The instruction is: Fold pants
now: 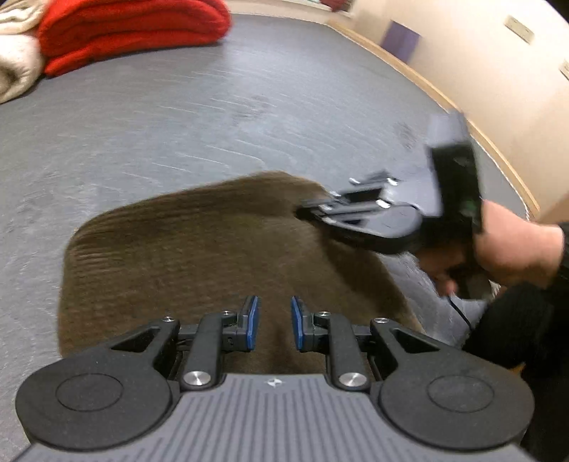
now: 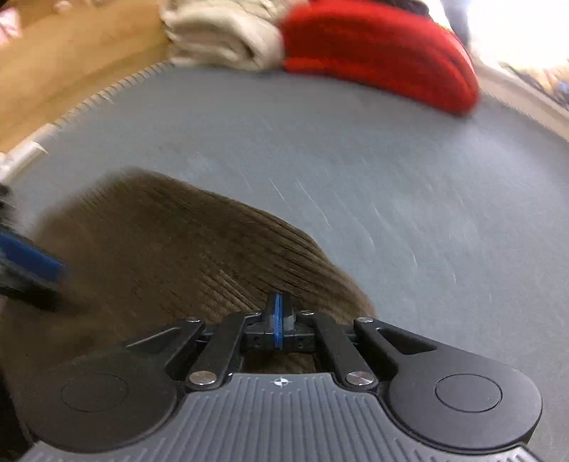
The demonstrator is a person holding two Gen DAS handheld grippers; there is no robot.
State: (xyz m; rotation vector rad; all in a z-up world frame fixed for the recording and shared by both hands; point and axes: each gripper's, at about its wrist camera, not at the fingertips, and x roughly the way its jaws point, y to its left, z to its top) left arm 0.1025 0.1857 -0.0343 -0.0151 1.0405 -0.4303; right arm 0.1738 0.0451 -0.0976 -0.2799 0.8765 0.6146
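Brown corduroy pants (image 1: 199,245) lie folded on the grey mat (image 1: 199,117). My left gripper (image 1: 274,323) hovers over the near part of the pants, its blue pads apart and nothing between them. My right gripper (image 1: 313,209) reaches in from the right and sits at the far right corner of the pants. In the right wrist view the pants (image 2: 160,248) spread ahead and to the left, and the right gripper (image 2: 280,325) has its blue pads pressed together over the cloth edge; whether cloth is pinched is unclear. The left gripper's blue pad (image 2: 28,257) shows at the left edge.
A folded red blanket (image 1: 135,32) and a cream blanket (image 1: 14,60) lie at the far end of the mat; they also show in the right wrist view, red (image 2: 380,49) and cream (image 2: 220,35). A wooden border (image 1: 444,96) and a wall run along the right.
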